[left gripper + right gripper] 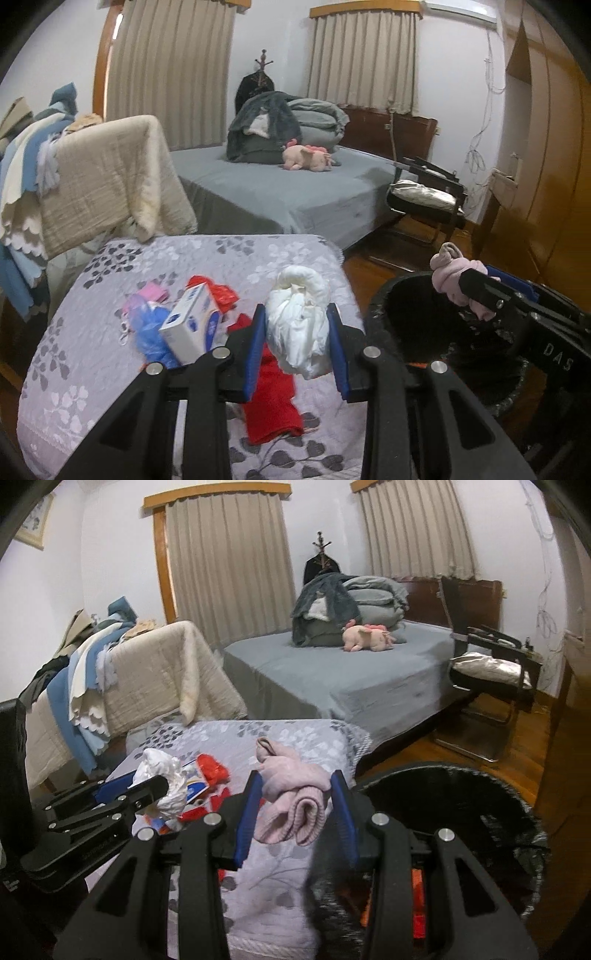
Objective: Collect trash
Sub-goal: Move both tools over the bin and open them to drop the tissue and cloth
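Progress is judged as mid-task: two pieces are held off the surface, none of what is in hand is yet dropped, and several pieces remain. The left gripper, lower centre of the left wrist view, is clamped on a crumpled white wad, which looks like tissue or a thin plastic bag; it is bunched, soft and wrinkled, bulging above the blue pads and hanging a little below them. The right gripper, lower centre of the right wrist view, is clamped on a pink knitted bundle, soft and rolled, possibly socks; whether it counts as trash cannot be told. In the left wrist view the same pink bundle is seen at right, above the mouth of the black bin, so its drop is judged to be the nearest step; the white wad is seen over the patterned cover, left of the bin, and is judged to need carrying across. The bin sits at the lower right of both views, lined with a black bag; something orange-red is glimpsed low inside it in the right wrist view, but its nature cannot be told. Left on the grey flower-patterned cover: a white and blue box, a blue crumpled piece, a pink piece, red plastic behind the box, and a red cloth under the left gripper. The bed and chair behind are not involved.
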### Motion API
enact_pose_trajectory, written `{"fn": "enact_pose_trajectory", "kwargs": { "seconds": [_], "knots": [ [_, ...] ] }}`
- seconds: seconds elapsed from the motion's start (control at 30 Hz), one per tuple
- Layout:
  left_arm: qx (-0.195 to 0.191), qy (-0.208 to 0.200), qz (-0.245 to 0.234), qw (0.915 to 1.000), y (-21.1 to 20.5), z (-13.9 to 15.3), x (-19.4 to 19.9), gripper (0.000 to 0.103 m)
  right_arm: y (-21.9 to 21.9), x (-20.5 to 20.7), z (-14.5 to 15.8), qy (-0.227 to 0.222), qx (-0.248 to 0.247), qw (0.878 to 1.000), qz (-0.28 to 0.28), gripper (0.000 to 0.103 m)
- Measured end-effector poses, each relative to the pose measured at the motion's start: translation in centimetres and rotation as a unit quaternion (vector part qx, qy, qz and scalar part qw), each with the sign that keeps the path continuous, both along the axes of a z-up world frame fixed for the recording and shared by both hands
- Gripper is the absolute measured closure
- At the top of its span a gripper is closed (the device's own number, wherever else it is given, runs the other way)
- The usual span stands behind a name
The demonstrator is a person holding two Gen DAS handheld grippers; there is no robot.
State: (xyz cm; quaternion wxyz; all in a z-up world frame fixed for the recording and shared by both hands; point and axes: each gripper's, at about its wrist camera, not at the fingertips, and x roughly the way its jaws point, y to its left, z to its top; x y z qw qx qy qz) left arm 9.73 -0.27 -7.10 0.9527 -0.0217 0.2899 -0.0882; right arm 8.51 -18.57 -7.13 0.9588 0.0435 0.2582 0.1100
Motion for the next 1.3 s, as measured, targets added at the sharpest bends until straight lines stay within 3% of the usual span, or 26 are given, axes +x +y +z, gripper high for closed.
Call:
{"fn": "enact_pose_trajectory", "kwargs": {
  "seconds": [0.63, 1.3],
  "knots": [
    [-0.006, -0.009, -0.096, 0.9954, -8.8, 0.5, 1.7, 0.071, -10.3, -1.9, -0.2, 0.001, -0.024, 0.993, -0.116, 0.066],
    [-0.006, 0.011, -0.159, 0.9872, -16.7, -2.0, 4.3, 0.071, -16.1, -2.5, -3.2, 0.025, -0.026, 0.984, -0.175, 0.066]
  ]
}}
